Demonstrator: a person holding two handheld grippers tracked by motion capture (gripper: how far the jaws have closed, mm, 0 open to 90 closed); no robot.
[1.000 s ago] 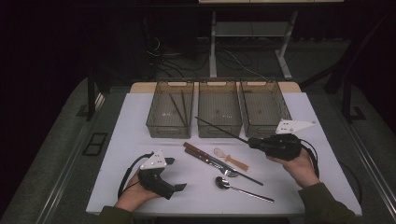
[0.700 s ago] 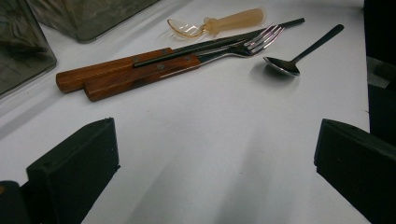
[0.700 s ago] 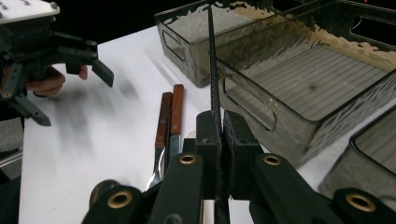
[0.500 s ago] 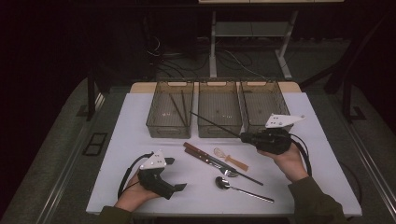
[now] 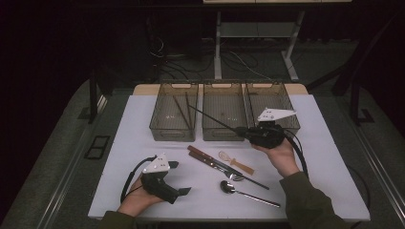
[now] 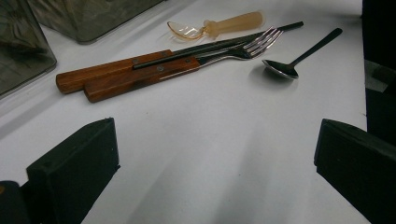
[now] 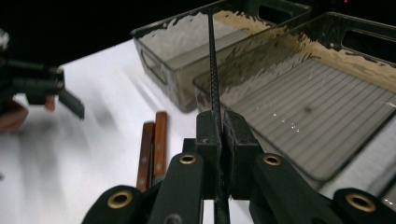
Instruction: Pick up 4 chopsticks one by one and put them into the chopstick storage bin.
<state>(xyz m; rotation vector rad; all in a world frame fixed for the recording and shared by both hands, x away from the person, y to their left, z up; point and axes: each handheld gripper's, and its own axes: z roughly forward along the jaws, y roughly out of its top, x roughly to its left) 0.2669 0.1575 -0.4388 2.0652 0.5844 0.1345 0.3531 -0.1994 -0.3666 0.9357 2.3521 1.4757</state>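
The left gripper (image 5: 184, 191) is resting near the table's front edge, jaws spread wide with nothing between them. Beyond it, the wooden-handled fork (image 6: 187, 65) is lying half hiding a second wooden-handled piece. Farther right, the right gripper (image 5: 242, 130) is clamping a thin black chopstick (image 5: 210, 119), its far tip reaching over the left smoky clear plastic bin (image 5: 162, 126).

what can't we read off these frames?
- Chopstick far tip: right gripper view, lost against the dark beyond the left bin.
- Left bin contents: high view, thin dark sticks, too small to count.
- Knife blade: left gripper view, hidden behind the fork.
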